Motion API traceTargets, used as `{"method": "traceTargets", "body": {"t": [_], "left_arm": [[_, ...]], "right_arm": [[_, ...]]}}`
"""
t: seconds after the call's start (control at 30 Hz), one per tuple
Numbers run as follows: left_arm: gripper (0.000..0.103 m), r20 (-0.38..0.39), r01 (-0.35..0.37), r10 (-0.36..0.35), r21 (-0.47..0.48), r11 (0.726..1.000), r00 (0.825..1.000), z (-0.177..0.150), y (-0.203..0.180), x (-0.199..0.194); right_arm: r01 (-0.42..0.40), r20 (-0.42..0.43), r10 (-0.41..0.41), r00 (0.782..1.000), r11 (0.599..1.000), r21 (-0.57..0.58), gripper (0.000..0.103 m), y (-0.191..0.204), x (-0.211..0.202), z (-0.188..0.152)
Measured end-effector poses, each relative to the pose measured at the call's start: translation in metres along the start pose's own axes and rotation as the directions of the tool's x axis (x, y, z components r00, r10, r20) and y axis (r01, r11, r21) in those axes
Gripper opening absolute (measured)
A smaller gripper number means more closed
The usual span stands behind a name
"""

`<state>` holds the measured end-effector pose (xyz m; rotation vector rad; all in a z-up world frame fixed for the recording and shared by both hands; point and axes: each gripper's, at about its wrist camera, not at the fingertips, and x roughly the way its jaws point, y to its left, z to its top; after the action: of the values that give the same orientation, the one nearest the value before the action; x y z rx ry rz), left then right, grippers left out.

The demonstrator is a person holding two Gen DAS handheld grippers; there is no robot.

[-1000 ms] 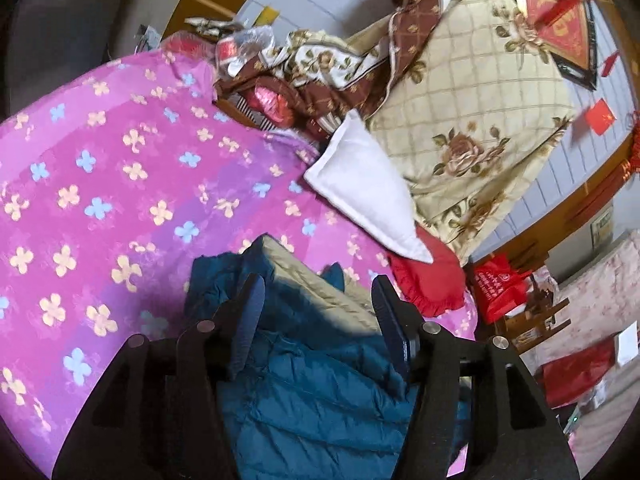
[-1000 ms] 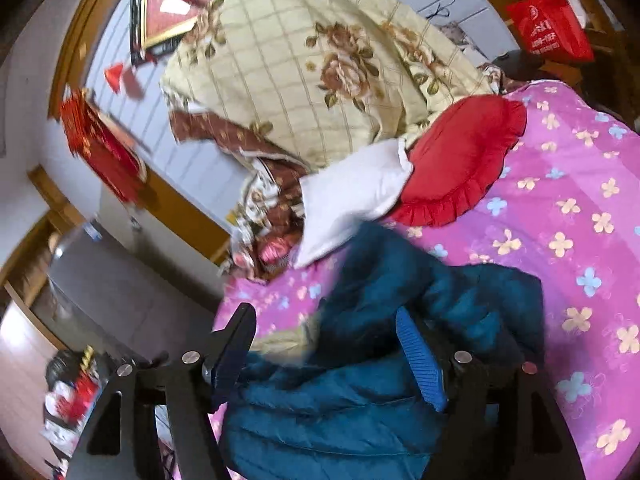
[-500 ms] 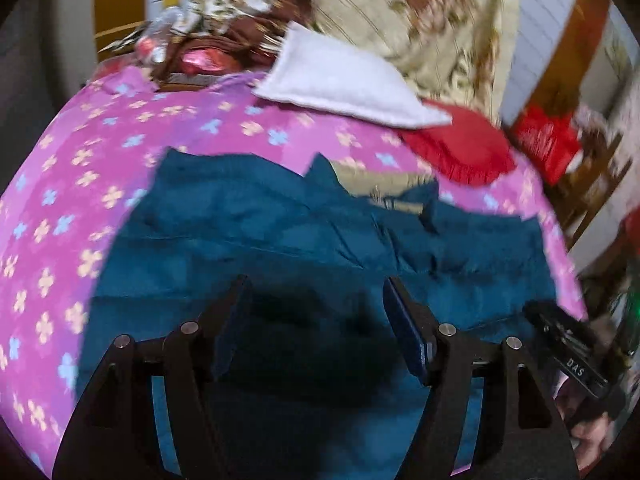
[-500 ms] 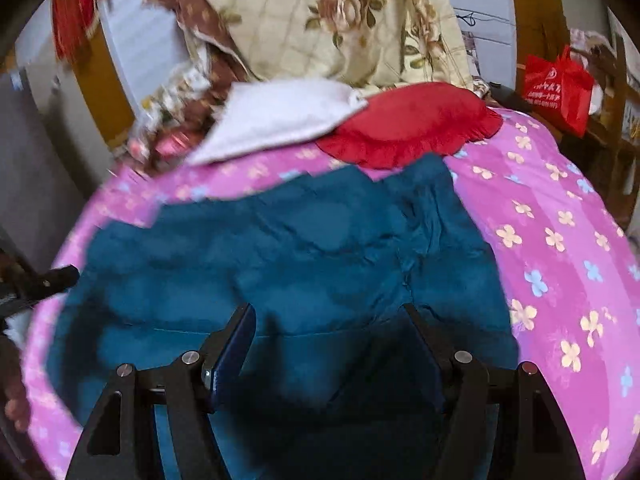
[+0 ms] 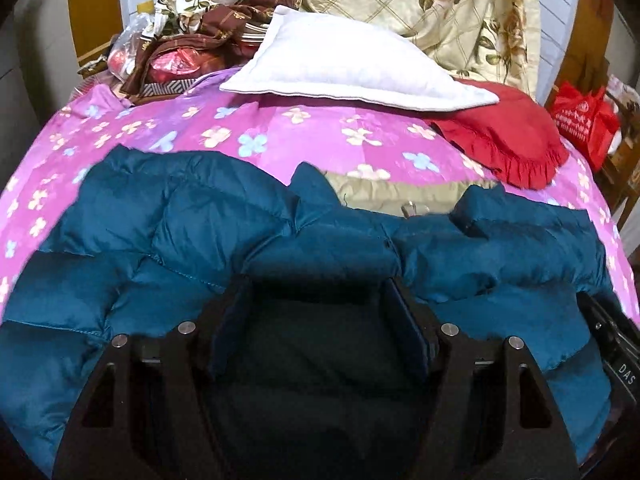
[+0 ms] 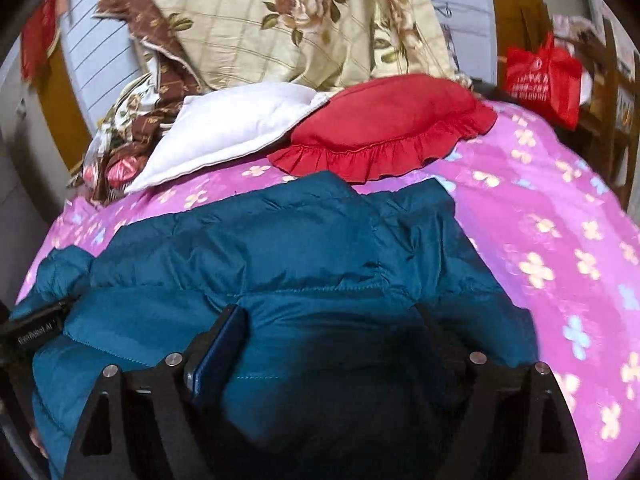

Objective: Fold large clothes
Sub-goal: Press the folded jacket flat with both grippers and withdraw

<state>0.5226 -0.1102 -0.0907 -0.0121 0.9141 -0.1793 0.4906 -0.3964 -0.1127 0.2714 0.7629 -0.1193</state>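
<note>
A teal quilted puffer jacket (image 5: pixel 224 232) lies spread across the pink flowered bedspread (image 5: pixel 304 128); its beige lining shows at the collar (image 5: pixel 380 196). My left gripper (image 5: pixel 316 292) hangs low over the jacket's middle, jaws wide apart, padding bulging between the fingers. The jacket also fills the near half of the right wrist view (image 6: pixel 280 264). My right gripper (image 6: pixel 328 320) sits low over it, jaws wide apart, with fabric billowing over the right finger. Each gripper's body shows at the edge of the other's view.
A white pillow (image 5: pixel 344 64) and a red frilled cushion (image 5: pixel 508 136) lie just beyond the jacket. A cream floral quilt (image 5: pixel 460 8) and brown patterned bedding (image 5: pixel 208 16) are piled behind. A red bag (image 5: pixel 584 120) hangs off the bed's right side.
The jacket went from a bunched heap to lying spread flat across the bed. Both grippers swung to face the headboard and dropped close onto the fabric.
</note>
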Motion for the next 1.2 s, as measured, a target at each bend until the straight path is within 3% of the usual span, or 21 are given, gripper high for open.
{"method": "traceTargets", "body": {"t": [0.2, 0.37, 0.47, 0.63, 0.7, 0.8, 0.87, 1.0, 1.2], "left_arm": [[0.070, 0.029, 0.022, -0.021, -0.023, 0.999, 0.999, -0.003, 0.004, 0.008], [0.070, -0.025, -0.068, 0.069, 0.035, 0.997, 0.997, -0.003, 0.000, -0.007], [0.070, 0.003, -0.076, 0.076, 0.027, 0.997, 0.997, -0.009, 0.013, -0.047], [0.070, 0.094, -0.073, 0.076, -0.040, 0.997, 0.993, -0.035, 0.073, -0.102], [0.070, 0.094, -0.107, 0.113, -0.067, 0.992, 0.989, -0.047, 0.096, -0.103], [0.074, 0.022, -0.136, 0.139, -0.092, 0.986, 0.990, -0.067, 0.129, -0.079], [0.080, 0.023, -0.135, 0.138, -0.104, 0.985, 0.990, -0.071, 0.135, -0.077], [0.079, 0.016, -0.124, 0.126, -0.102, 0.987, 0.992, -0.071, 0.131, -0.096], [0.079, 0.107, -0.141, 0.149, -0.078, 0.987, 0.983, -0.112, 0.123, -0.170]], "right_arm": [[-0.030, 0.010, 0.030, 0.999, 0.999, 0.016, 0.084, 0.000, 0.011, 0.001], [0.023, -0.032, -0.025, 0.999, 0.999, -0.038, 0.083, 0.010, 0.013, 0.003], [0.059, -0.055, -0.064, 0.996, 0.995, -0.085, 0.082, 0.015, -0.010, 0.003], [0.022, 0.038, -0.017, 0.999, 0.990, -0.142, 0.082, 0.013, -0.090, -0.022], [0.021, 0.045, -0.014, 0.999, 0.987, -0.156, 0.082, 0.010, -0.104, -0.038], [0.054, -0.004, -0.055, 0.998, 0.988, -0.142, 0.083, -0.004, -0.093, -0.063], [0.073, -0.015, -0.076, 0.997, 0.991, -0.116, 0.083, -0.012, -0.083, -0.070], [0.089, -0.039, -0.093, 0.995, 0.991, -0.097, 0.083, -0.017, -0.088, -0.068], [0.048, -0.005, -0.049, 0.999, 0.997, -0.061, 0.083, -0.024, -0.152, -0.092]]}}
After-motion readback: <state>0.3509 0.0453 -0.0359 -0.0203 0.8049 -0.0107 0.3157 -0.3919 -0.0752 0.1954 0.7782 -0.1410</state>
